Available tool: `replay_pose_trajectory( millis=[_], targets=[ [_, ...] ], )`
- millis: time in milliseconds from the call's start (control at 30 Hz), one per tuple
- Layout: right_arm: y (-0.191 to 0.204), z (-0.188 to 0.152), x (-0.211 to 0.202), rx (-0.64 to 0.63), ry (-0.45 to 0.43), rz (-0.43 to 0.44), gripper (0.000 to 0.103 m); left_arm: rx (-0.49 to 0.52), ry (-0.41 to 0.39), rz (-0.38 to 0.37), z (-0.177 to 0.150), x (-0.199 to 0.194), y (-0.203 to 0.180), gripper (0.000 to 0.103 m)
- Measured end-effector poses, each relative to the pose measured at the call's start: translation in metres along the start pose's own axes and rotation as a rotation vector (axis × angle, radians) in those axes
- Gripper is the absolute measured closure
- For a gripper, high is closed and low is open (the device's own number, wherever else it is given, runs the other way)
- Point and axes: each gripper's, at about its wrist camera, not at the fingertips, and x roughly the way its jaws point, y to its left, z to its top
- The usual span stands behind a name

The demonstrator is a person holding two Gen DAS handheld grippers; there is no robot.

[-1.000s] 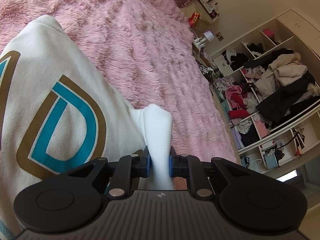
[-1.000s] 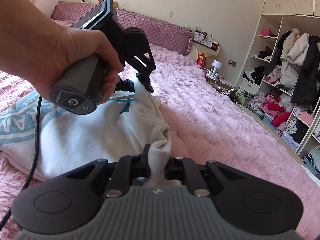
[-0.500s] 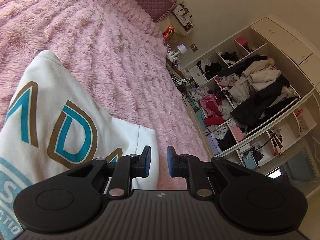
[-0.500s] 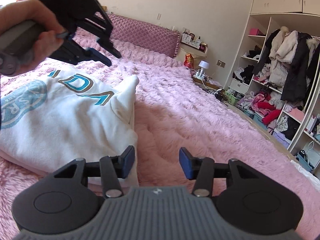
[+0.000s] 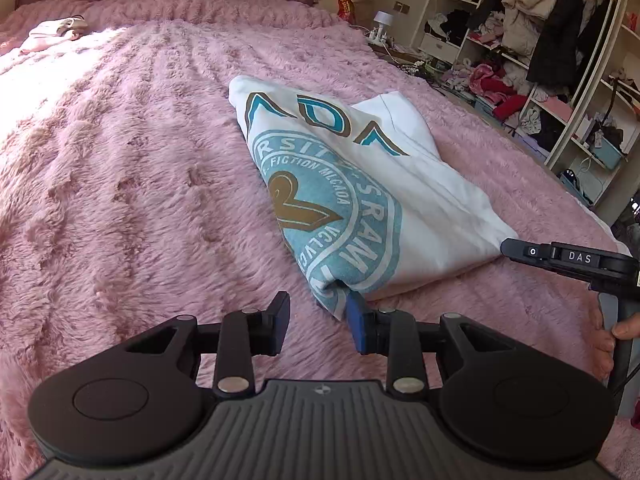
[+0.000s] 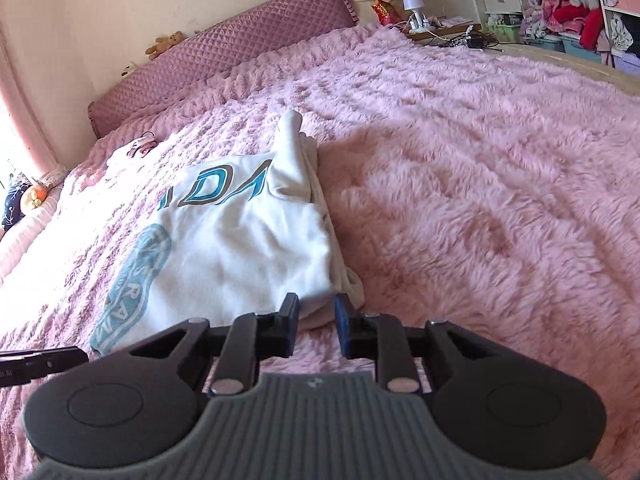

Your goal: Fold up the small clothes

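Observation:
A folded white shirt (image 5: 360, 184) with a teal and gold round print lies on the pink fluffy bedspread (image 5: 132, 184). It also shows in the right wrist view (image 6: 240, 240). My left gripper (image 5: 319, 324) is open and empty, right at the shirt's near left corner. My right gripper (image 6: 317, 326) is open and empty at the shirt's near right corner. The right gripper also shows in the left wrist view (image 5: 568, 260), beside the shirt's right edge.
A quilted mauve headboard (image 6: 224, 52) runs along the far side. Small pink clothes (image 5: 56, 32) lie near it. Open shelves (image 5: 560, 60) stuffed with clothes stand to the right of the bed. A nightstand with a lamp (image 6: 414, 8) stands by the headboard.
Both grippers let go of the shirt's corners, opened, and drew back to its near edge. The shirt now lies folded on the bedspread.

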Motion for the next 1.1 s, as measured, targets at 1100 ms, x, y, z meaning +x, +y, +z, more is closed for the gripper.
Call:
replay_pose_trajectory(
  millis=[1100],
  targets=[
    [-0.006, -0.005, 0.009, 0.117, 0.054, -0.039, 0.099, -0.003, -0.065, 0.339, -0.026, 0.008, -0.036, 0.095]
  ],
)
